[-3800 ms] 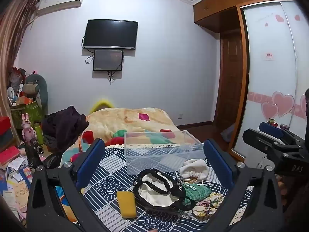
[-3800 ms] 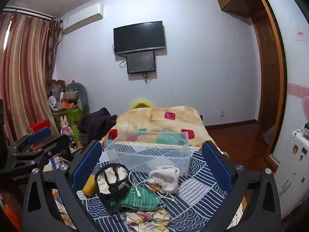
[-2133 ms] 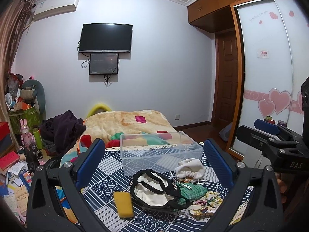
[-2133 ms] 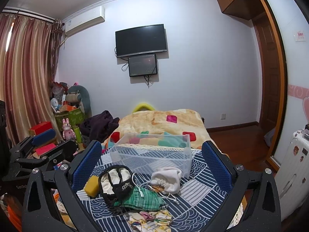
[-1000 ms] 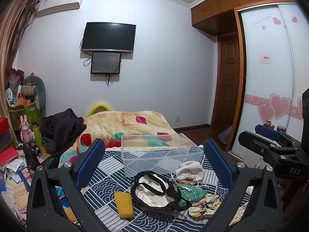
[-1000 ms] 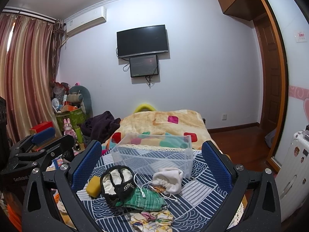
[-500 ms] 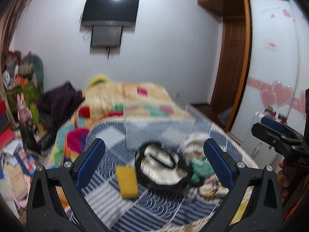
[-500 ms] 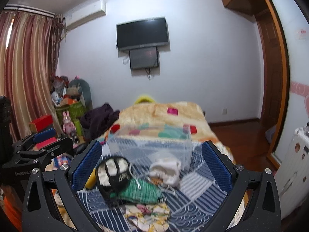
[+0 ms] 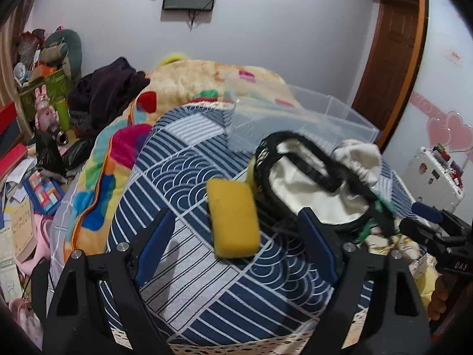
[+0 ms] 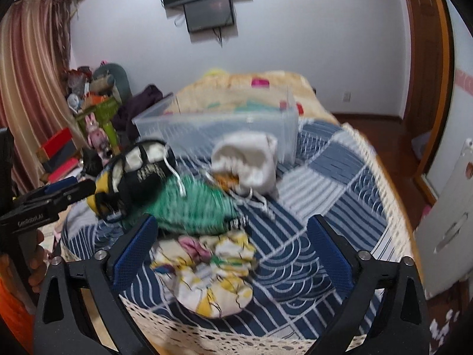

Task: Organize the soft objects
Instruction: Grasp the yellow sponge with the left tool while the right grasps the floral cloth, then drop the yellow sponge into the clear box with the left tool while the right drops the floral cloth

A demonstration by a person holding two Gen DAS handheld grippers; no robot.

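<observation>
Since the yellow sponge lies flat on the blue patterned bedspread, between the spread fingers of the left gripper and a little ahead of them, it seems the first thing to pick up. To do it well, I would lower the gripper until the blue pads are on both long sides of the sponge, then close softly, because the sponge will squash and may slip out if it is pinched only at a corner.

Just beside the sponge is a black-rimmed pouch with white lining, and its rim almost touches the sponge, so the right pad could catch it. Behind the pouch there is a white drawstring bag, a green knitted cloth and a floral cloth, which lies between the fingers of the right gripper, also spread and holding nothing. The clear plastic box stands farther back on the bed, probably the place for all the items. Loose white cords near the bag may tangle.
</observation>
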